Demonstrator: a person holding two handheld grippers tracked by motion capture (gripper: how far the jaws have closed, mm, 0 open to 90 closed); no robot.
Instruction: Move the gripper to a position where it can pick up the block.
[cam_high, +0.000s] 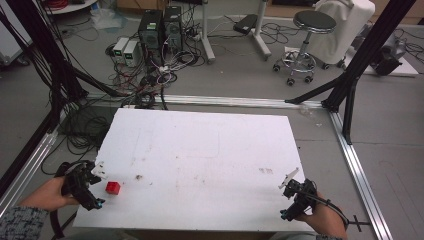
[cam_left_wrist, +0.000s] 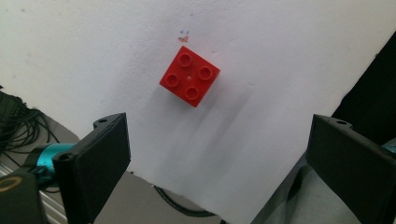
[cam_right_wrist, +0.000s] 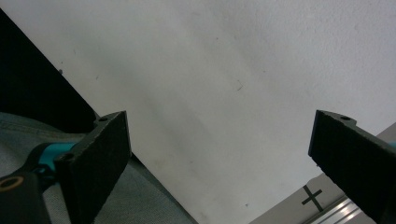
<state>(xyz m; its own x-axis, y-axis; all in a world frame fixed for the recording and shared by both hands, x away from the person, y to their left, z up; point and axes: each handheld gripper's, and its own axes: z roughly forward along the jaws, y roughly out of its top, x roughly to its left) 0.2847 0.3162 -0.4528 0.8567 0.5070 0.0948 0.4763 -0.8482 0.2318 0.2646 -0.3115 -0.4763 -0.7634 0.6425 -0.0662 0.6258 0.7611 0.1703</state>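
Left tool (cam_left_wrist: 217, 154) wide open, empty, near the red brick (cam_left_wrist: 189, 76); square up, straddle it. Right tool (cam_right_wrist: 217, 154) open, empty too.

- Setting: lab or robotics test room.
- White work table (cam_high: 200, 150) inside a black metal frame (cam_high: 365, 55).
- Computer towers (cam_high: 161, 27) with tangled cables (cam_high: 145, 80) on grey floor.
- Rolling stool (cam_high: 307, 42); aluminium floor rails (cam_high: 360, 170).

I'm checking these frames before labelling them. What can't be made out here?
- Red brick: its underside and far sides, hidden by its own body in both views.
- Left hand-held gripper: jaws too small to read in the high view.
- Right hand-held gripper: its body cut off by the frame's bottom edge.
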